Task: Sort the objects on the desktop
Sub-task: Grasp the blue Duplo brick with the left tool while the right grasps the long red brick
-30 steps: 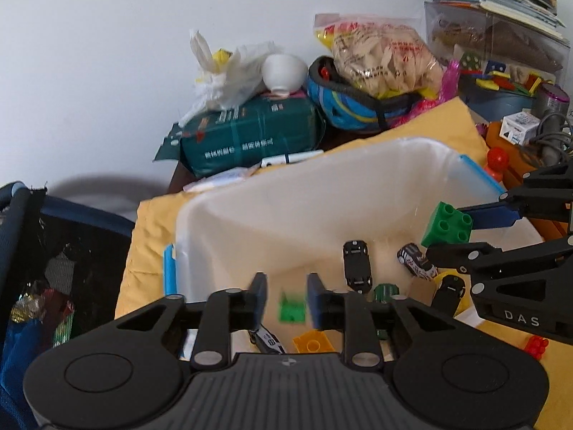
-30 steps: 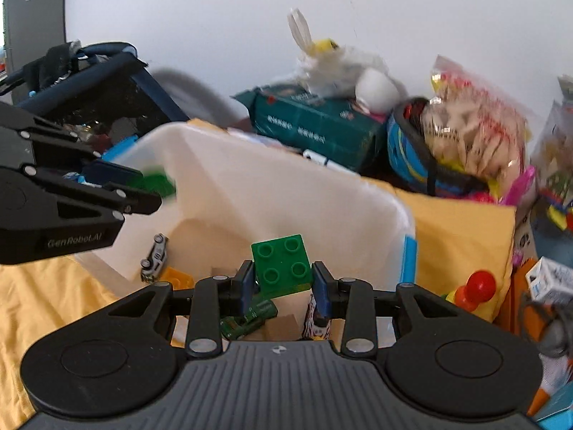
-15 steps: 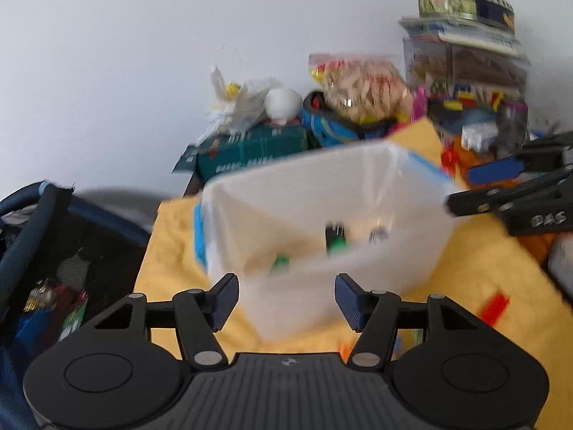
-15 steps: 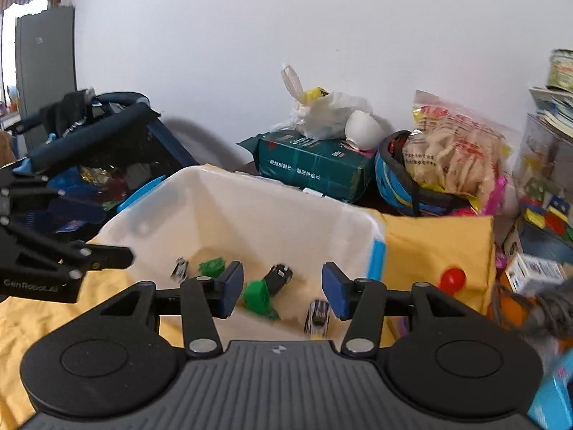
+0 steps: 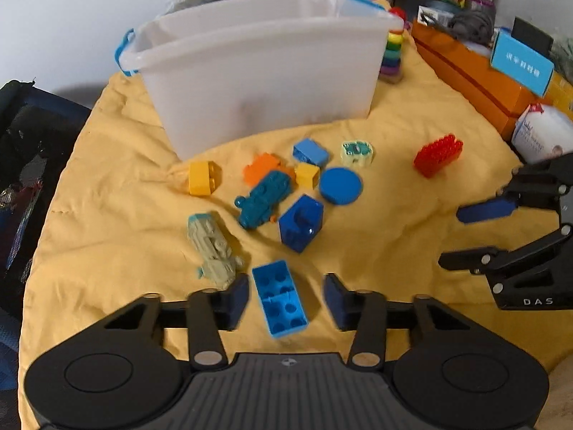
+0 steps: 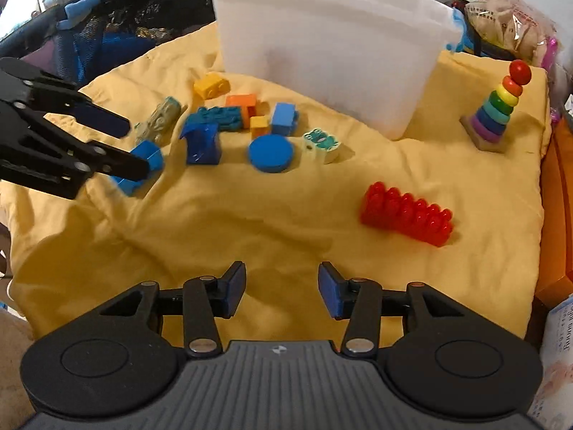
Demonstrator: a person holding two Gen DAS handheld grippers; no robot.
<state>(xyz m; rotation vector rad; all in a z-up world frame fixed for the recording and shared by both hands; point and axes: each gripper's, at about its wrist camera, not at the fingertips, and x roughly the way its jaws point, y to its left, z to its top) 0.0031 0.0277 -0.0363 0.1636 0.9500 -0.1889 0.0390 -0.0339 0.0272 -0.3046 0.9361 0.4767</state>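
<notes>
On the yellow cloth, my left gripper (image 5: 286, 299) hangs low over a light blue brick (image 5: 279, 297). The brick lies between the jaws, which are closing with a gap still on each side. From the right wrist view the left gripper (image 6: 134, 148) straddles that brick (image 6: 152, 152). My right gripper (image 6: 282, 294) is closing over bare cloth with nothing between its fingers. A red brick (image 6: 406, 213) lies ahead of it to the right. The white bin (image 5: 250, 71) stands behind the toys.
Loose toys lie before the bin: a yellow brick (image 5: 202, 177), a teal car (image 5: 265, 199), a dark blue block (image 5: 301, 222), a blue disc (image 5: 340, 185) and a beige train (image 5: 213, 247). A ring stacker (image 6: 496, 111) and an orange box (image 5: 472, 79) stand to the right.
Both grippers have let their green bricks fall into the bin, drawn back from it and sunk toward the cloth. The left one now straddles the light blue brick.
</notes>
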